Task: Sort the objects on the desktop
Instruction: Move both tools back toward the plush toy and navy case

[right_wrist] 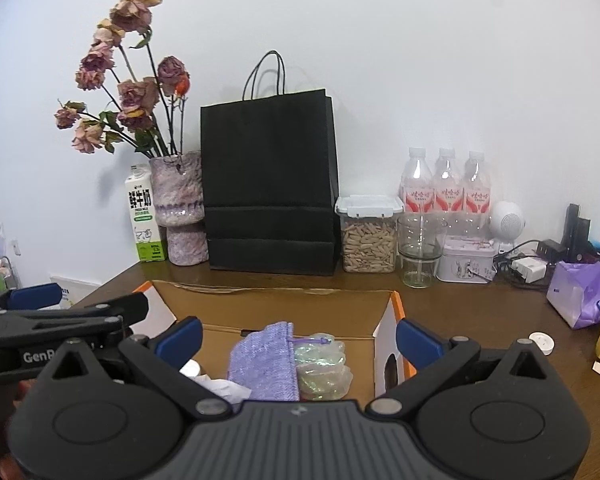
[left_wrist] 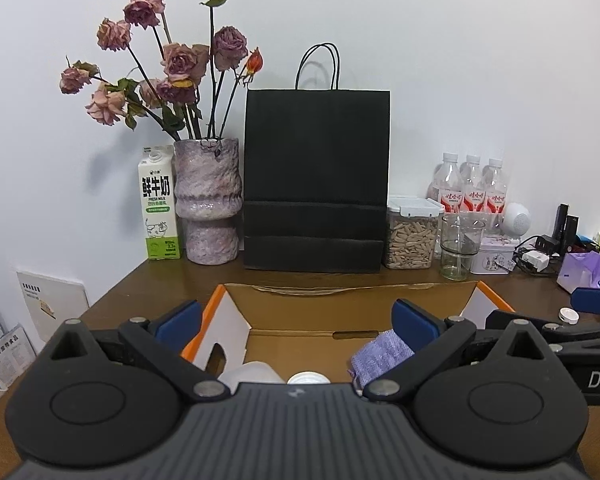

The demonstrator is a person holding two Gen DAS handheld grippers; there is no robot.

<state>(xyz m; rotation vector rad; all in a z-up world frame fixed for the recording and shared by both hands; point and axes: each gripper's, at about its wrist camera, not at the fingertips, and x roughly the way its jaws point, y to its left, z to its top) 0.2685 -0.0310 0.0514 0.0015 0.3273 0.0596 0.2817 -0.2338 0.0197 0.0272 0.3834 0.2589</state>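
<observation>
1. The left gripper (left_wrist: 296, 322) is hovering over the near edge of the open brown cardboard box with orange-trimmed white flaps (left_wrist: 300, 312), its blue-padded fingers (left_wrist: 178, 316) standing wide apart and gripping nothing.
2. The right gripper (right_wrist: 300, 338) is hanging beside it over the same box (right_wrist: 276, 300), likewise spread wide and empty; each gripper is showing at the edge of the other's view.
3. Inside the box a lilac woven fabric pouch (right_wrist: 266, 360) is lying with its long axis running from the near edge toward the back wall, its drawstring end pointing away.
4. A crumpled iridescent clear plastic wrapper (right_wrist: 321, 366) is touching the pouch on its right; crumpled white paper (right_wrist: 224, 390) is lying at its left.
5. A small round white cap (right_wrist: 541, 343) is sitting on the dark brown wooden desk (right_wrist: 479, 312), right of the box.
6. Behind the box a tall black paper bag with cord handles (right_wrist: 270, 184) is standing against the wall, flanked by a mottled purple ceramic vase of dried roses (right_wrist: 178, 208) and a green-and-white milk carton (right_wrist: 144, 216) on the left, and a clear lidded container of seeds (right_wrist: 367, 236), an empty glass jar (right_wrist: 419, 252) and three water bottles (right_wrist: 445, 184) on the right.
7. A purple tissue pack (right_wrist: 579, 294) is lying at the far right.
</observation>
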